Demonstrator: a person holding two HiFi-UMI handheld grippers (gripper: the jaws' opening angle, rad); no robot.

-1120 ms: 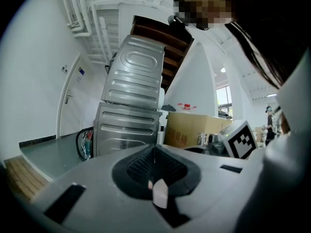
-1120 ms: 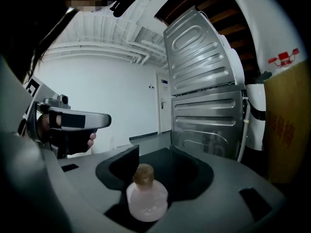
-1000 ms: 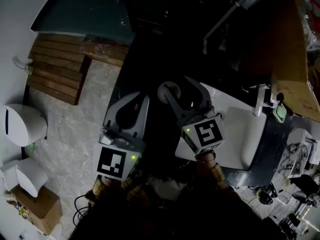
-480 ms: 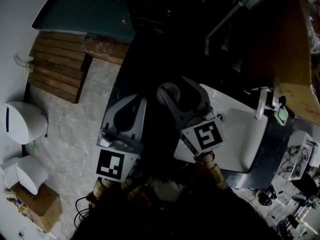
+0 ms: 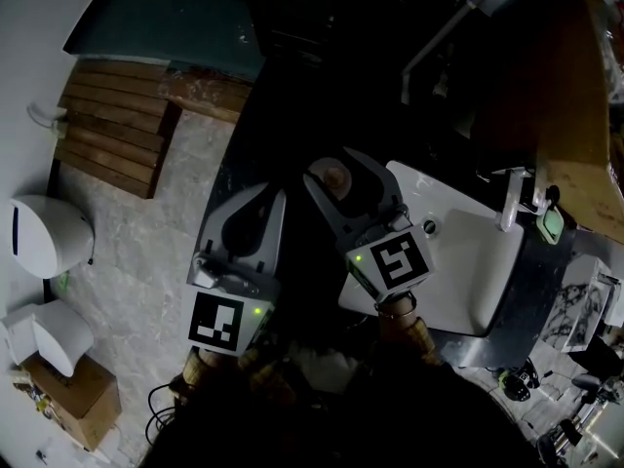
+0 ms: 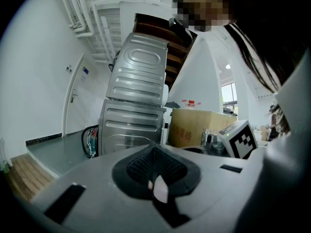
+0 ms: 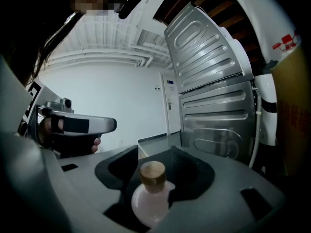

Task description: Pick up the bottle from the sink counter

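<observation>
R gripper jaws wide apart & just been opening, w/ upright pink bottle standing between them, just beside the white sink; L gripper closed, nothing in it.

Mid-frame, the right gripper has just been opening its jaws, the bottle between them; left gripper alongside, white sink right.

place — washroom | signs: white sink; faucet; stacked steel machines
</observation>
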